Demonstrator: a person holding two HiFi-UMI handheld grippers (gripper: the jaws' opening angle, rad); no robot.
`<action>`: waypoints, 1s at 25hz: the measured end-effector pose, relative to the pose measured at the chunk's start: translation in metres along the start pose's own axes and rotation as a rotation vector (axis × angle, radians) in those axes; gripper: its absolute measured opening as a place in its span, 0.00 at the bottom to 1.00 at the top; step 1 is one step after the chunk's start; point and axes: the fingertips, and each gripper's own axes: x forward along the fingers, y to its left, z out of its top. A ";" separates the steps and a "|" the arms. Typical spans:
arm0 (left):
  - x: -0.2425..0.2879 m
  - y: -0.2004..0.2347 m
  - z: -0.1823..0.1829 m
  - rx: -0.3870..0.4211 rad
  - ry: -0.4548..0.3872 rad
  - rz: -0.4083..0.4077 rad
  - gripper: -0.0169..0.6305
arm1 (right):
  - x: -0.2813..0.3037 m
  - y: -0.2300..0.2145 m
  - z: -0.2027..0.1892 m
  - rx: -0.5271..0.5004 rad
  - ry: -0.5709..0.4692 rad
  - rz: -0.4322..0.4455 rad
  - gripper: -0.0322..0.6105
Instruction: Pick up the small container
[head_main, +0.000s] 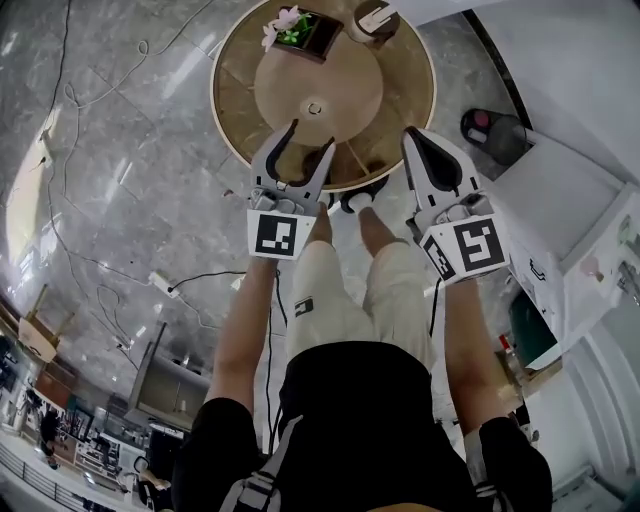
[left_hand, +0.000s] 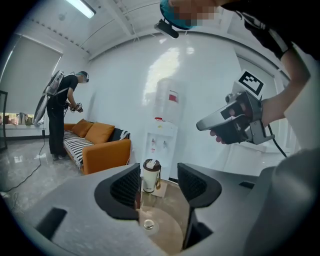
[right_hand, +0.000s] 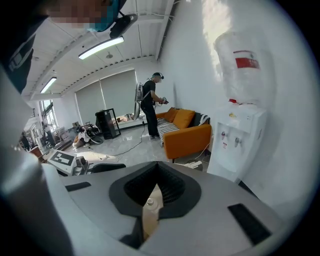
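Glossy grey marble floor (head_main: 120, 150) under you. Round wooden table (head_main: 235, 110) ahead of you. Orange sofa (left_hand: 102, 150), water dispenser (left_hand: 161, 142) against white wall (left_hand: 115, 85). Strip lights (right_hand: 102, 47) overhead.

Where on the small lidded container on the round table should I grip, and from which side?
Take the container by its pale straight body, below the dark lid. It stands upright on the round table, so probably come level from the near side, where the open left gripper faces it, one jaw at each side.
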 end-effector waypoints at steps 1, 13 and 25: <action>0.003 0.001 -0.006 0.000 0.001 0.005 0.38 | 0.004 -0.002 -0.006 0.004 0.003 0.000 0.05; 0.033 0.027 -0.109 -0.050 0.055 0.053 0.51 | 0.040 -0.021 -0.051 0.014 0.020 0.001 0.05; 0.072 0.040 -0.192 0.039 0.069 0.065 0.57 | 0.060 -0.036 -0.090 0.016 0.034 0.009 0.05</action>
